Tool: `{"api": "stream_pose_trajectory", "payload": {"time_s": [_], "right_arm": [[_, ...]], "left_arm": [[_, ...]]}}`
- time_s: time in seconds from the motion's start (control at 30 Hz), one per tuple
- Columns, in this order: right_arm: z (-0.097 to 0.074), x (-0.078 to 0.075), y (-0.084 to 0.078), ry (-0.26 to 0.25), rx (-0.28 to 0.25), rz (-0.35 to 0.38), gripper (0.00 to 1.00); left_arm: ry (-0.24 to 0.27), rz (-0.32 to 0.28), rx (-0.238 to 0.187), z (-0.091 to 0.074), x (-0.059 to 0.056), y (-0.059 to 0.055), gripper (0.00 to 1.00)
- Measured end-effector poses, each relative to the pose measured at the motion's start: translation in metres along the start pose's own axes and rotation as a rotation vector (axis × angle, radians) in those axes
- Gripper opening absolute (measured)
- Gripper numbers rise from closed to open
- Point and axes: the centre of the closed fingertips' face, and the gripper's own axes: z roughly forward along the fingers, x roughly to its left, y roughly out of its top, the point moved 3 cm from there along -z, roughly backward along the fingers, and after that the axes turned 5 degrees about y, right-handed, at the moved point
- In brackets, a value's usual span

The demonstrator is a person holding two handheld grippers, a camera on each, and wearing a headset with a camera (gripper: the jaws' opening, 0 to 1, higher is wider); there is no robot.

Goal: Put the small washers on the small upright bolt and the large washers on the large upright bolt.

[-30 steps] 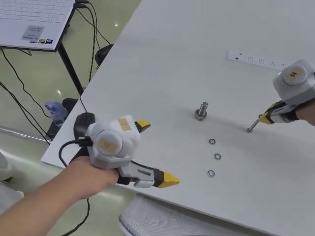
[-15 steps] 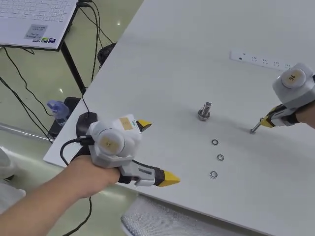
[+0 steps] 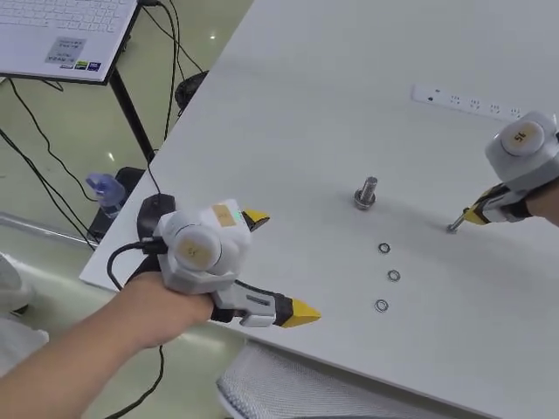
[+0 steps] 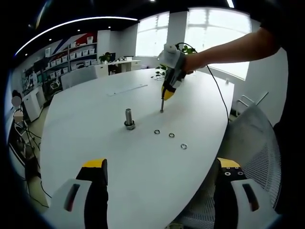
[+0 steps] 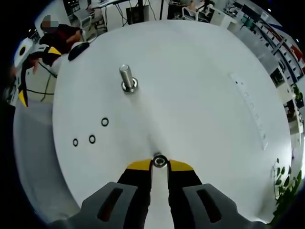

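My right gripper (image 3: 472,216) is shut on the top of the small bolt (image 3: 454,225), whose lower end rests on the white table (image 3: 297,113). Seen end-on, the small bolt (image 5: 159,161) sits between the closed yellow tips of my right gripper (image 5: 159,165). The large bolt (image 3: 366,193) stands upright left of it. Three small washers (image 3: 394,276) lie in a row on the table nearer the front edge. My left gripper (image 3: 278,266) hovers open and empty at the table's near-left edge. From my left gripper (image 4: 162,164), the large bolt (image 4: 128,118) and washers (image 4: 171,135) lie ahead.
A white power strip (image 3: 472,103) lies at the back right. A laptop (image 3: 61,35) stands on a stand left of the table, with cables and a bottle on the floor. A mesh chair (image 3: 288,384) is tucked at the front edge.
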Motion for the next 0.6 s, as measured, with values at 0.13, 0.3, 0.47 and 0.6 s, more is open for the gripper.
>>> {"api": "stream_pose_trajectory", "payload": {"time_s": [0.13, 0.3, 0.47, 0.6], "right_arm": [[0.001, 0.004, 0.0, 0.003, 0.001, -0.001, 0.13], [0.004, 0.006, -0.001, 0.004, 0.007, -0.007, 0.13], [0.009, 0.007, -0.002, 0.005, 0.018, -0.011, 0.13], [0.012, 0.007, -0.003, 0.008, 0.024, -0.014, 0.13]], "left_arm": [[-0.004, 0.0, 0.0, 0.0, -0.001, 0.0, 0.93], [0.001, -0.001, -0.002, 0.001, 0.0, 0.0, 0.94], [-0.002, 0.001, 0.003, 0.002, 0.001, -0.002, 0.93], [-0.005, -0.003, 0.004, 0.002, 0.001, -0.002, 0.93]]}}
